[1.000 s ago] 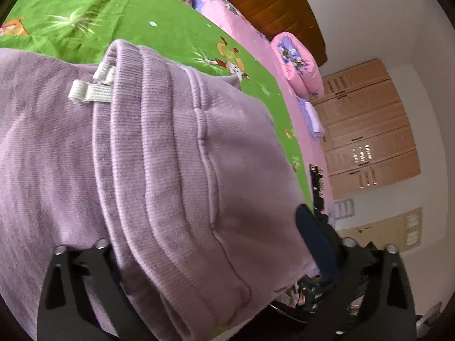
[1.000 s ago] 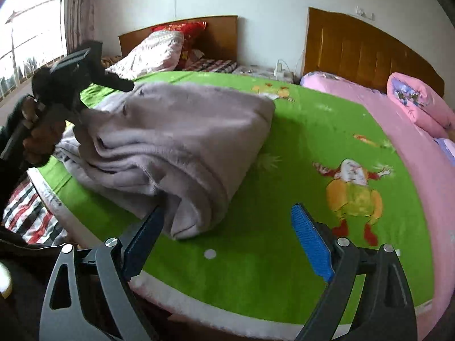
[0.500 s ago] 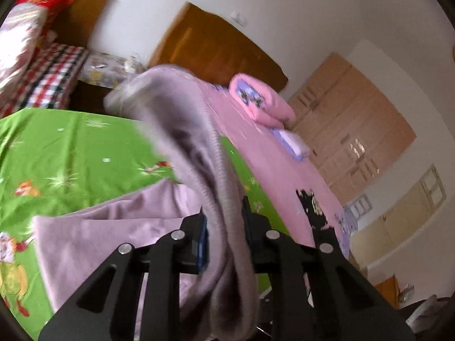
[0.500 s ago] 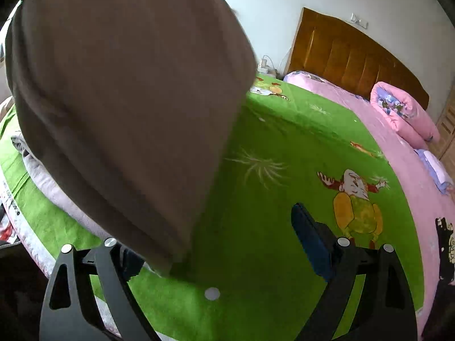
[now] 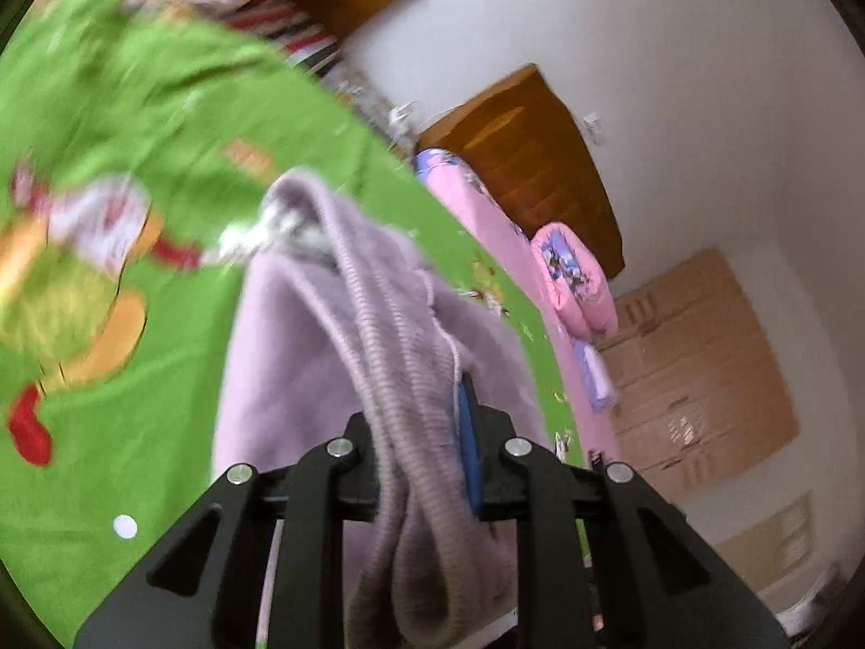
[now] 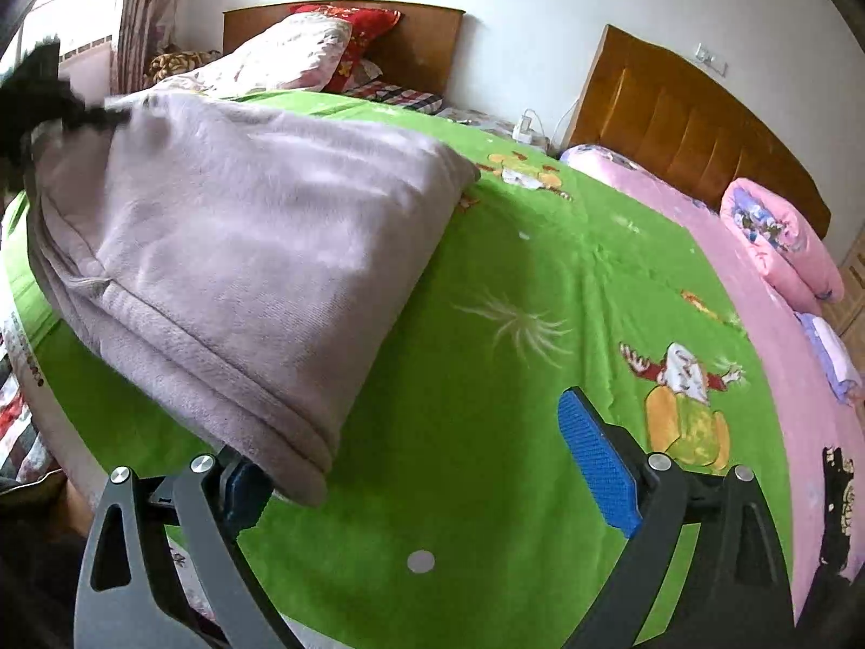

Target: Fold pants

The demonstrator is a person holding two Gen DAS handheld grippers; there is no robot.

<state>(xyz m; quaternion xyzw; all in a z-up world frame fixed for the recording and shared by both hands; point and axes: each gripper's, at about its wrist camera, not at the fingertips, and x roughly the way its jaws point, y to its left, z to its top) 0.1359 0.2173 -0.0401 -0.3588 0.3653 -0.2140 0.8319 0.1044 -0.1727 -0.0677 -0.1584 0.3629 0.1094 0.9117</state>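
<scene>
The lilac fleece pants (image 6: 243,249) lie folded in a thick bundle on the green bed cover (image 6: 513,378), toward its left. My left gripper (image 5: 419,432) is shut on the ribbed waistband of the pants (image 5: 389,357), which hangs through the jaws. In the right wrist view the left gripper (image 6: 38,92) shows as a dark blur at the far left end of the bundle. My right gripper (image 6: 427,454) is open and empty, low over the cover; the bundle's near corner overlaps its left fingertip (image 6: 243,487).
A pink quilt strip (image 6: 784,351) with a rolled pink blanket (image 6: 778,243) runs along the bed's right side. Wooden headboards (image 6: 676,119) and pillows (image 6: 292,59) stand at the back. Wardrobe doors (image 5: 703,368) are on the right.
The left gripper went from open over the pants to shut on the waistband, lifted it, and has now swung it back down over the bundle. The right gripper stayed open.
</scene>
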